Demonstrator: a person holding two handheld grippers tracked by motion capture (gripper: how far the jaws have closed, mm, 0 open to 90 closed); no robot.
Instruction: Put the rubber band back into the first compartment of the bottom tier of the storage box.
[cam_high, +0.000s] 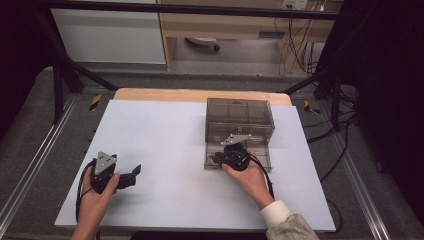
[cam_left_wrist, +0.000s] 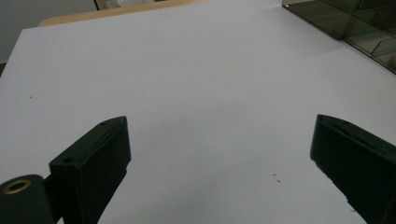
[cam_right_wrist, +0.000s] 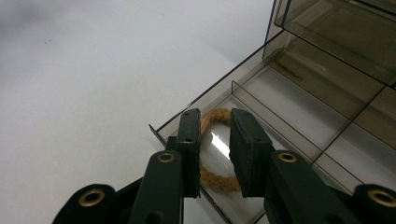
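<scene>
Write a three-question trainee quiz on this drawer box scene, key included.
1. True or false: the left hand-held gripper has its jaws spread wide over bare table.
2. What lies in the pulled-out drawer by the right hand-held gripper?
A. a rope ring
B. a metal spoon
C. a red block
3. Which compartment of the drawer holds the rope ring?

Key:
1. True.
2. A.
3. The front corner one, nearest the right hand-held gripper, whose jaws stand narrowly apart around the ring's near side; a grip cannot be told.
</scene>
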